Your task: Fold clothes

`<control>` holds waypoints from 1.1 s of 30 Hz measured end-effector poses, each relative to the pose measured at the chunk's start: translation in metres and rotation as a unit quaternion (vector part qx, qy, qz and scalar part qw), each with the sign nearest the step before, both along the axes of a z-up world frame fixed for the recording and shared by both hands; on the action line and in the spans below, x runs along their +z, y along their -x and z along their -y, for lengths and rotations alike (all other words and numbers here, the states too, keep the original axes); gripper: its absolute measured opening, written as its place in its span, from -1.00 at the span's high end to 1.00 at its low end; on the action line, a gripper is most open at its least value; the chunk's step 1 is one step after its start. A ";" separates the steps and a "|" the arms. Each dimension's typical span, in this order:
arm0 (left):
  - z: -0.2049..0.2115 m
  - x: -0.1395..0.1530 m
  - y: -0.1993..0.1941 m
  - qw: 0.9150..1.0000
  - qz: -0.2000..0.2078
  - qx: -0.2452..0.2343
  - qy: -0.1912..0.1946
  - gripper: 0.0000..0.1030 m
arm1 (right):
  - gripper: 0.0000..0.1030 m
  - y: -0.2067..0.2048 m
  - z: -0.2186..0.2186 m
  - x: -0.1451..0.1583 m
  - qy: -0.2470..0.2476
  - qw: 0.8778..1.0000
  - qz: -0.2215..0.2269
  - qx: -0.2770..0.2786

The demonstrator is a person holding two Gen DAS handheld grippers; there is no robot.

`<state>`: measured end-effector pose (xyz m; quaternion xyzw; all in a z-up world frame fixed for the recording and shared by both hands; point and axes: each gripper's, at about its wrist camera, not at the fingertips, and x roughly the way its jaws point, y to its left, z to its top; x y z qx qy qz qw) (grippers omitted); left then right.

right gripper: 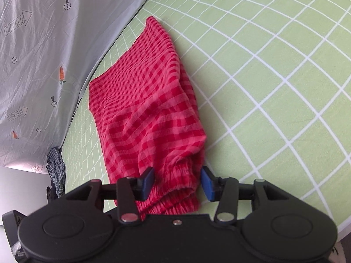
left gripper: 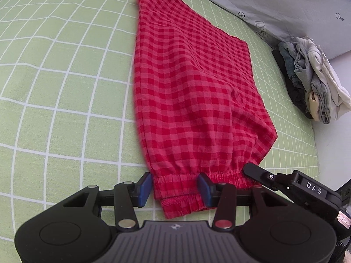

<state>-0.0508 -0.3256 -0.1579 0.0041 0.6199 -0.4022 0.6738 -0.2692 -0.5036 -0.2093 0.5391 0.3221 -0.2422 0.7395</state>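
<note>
A pair of red checked trousers (left gripper: 188,83) lies folded lengthwise on the green grid bedsheet (left gripper: 54,87), its elastic waistband (left gripper: 182,184) nearest me. My left gripper (left gripper: 175,186) is open, its blue pads either side of the left part of the waistband. The right gripper's finger (left gripper: 258,174) reaches in at the waistband's right end. In the right wrist view the trousers (right gripper: 149,114) run away from me. My right gripper (right gripper: 177,183) is open with the bunched waistband (right gripper: 175,188) between its blue pads.
A pile of grey, white and dark clothes (left gripper: 311,81) lies at the bed's right edge. A grey printed quilt (right gripper: 37,65) lies along the far side. A checked garment (right gripper: 56,166) hangs at the bed's left edge. The bedsheet (right gripper: 274,87) stretches right.
</note>
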 end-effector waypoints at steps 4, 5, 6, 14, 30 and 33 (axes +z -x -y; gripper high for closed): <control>-0.001 -0.002 0.000 1.000 -0.002 0.007 0.010 0.11 | 0.46 -0.007 -0.008 0.001 0.024 0.999 -0.017 0.022; -0.002 -0.003 0.000 1.000 -0.002 0.009 0.012 0.13 | 0.51 -0.008 -0.010 0.001 0.031 0.999 -0.021 0.026; -0.003 -0.003 0.000 1.000 -0.003 0.012 0.012 0.16 | 0.55 -0.008 -0.010 0.002 0.035 0.999 -0.024 0.029; -0.022 0.006 -0.003 0.995 -0.056 0.035 0.075 0.76 | 0.76 0.001 -0.018 0.029 0.088 0.996 0.013 0.022; 0.001 0.046 -0.018 0.988 -0.005 0.058 0.140 0.78 | 0.77 -0.024 0.005 0.070 0.137 0.987 0.082 0.026; 0.005 0.048 -0.026 0.988 0.001 0.057 0.143 0.78 | 0.77 -0.032 0.011 0.072 0.140 0.986 0.086 0.028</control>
